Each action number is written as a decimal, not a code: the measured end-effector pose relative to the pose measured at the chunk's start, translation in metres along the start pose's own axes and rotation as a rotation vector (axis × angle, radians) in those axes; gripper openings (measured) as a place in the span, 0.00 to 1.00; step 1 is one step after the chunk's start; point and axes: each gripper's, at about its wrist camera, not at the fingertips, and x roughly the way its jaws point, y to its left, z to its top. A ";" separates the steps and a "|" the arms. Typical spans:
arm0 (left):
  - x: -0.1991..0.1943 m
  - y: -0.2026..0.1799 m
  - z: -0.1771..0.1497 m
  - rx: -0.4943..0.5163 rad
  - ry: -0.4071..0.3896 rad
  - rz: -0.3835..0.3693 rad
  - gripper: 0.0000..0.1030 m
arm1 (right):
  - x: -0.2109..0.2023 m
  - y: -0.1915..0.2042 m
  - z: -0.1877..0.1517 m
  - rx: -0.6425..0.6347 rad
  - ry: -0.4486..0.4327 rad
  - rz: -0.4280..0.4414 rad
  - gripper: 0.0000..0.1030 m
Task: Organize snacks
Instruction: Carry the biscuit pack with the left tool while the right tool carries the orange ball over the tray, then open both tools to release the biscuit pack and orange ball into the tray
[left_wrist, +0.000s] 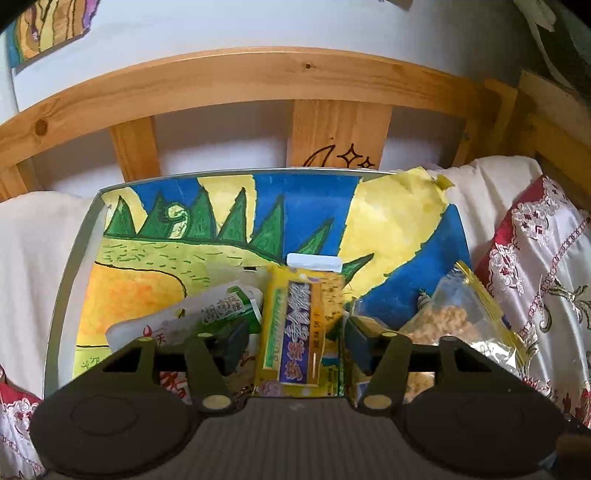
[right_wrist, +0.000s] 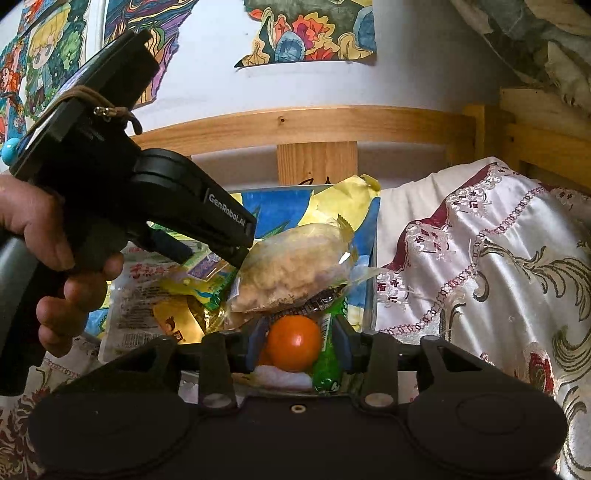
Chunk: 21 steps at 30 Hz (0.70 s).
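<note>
Behind everything I see a pine bed rail (left_wrist: 258, 79) against a white wall, with embroidered white-and-maroon bedding (right_wrist: 480, 266) on the right. On the bed sits a metal-rimmed tray (left_wrist: 74, 251) lined with a bright painted picture, and the snacks are piled at its near end. My left gripper (left_wrist: 295, 339) points down over a yellow snack bar packet (left_wrist: 295, 325); its jaws stand apart on either side of the packet, and I see no pad pressing on it. A white-and-green packet (left_wrist: 192, 321) lies just to its left, and a clear bag of puffed snacks (left_wrist: 454, 317) to its right. My right gripper (right_wrist: 299, 345) has an orange fruit (right_wrist: 293, 343) and a green wrapped candy (right_wrist: 327, 362) between its jaws; I cannot tell whether the pads actually clamp them. In the right wrist view a hand (right_wrist: 48, 254) holds the left gripper's handle.
</note>
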 end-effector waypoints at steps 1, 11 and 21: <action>-0.001 0.001 0.000 -0.006 -0.004 0.000 0.67 | 0.000 0.000 0.000 -0.001 0.000 0.000 0.42; -0.013 0.010 -0.010 -0.030 -0.050 -0.018 0.84 | -0.004 0.003 -0.001 -0.002 -0.015 0.006 0.59; -0.038 0.013 -0.020 -0.018 -0.109 -0.005 0.96 | -0.019 0.009 0.002 0.002 -0.072 0.019 0.78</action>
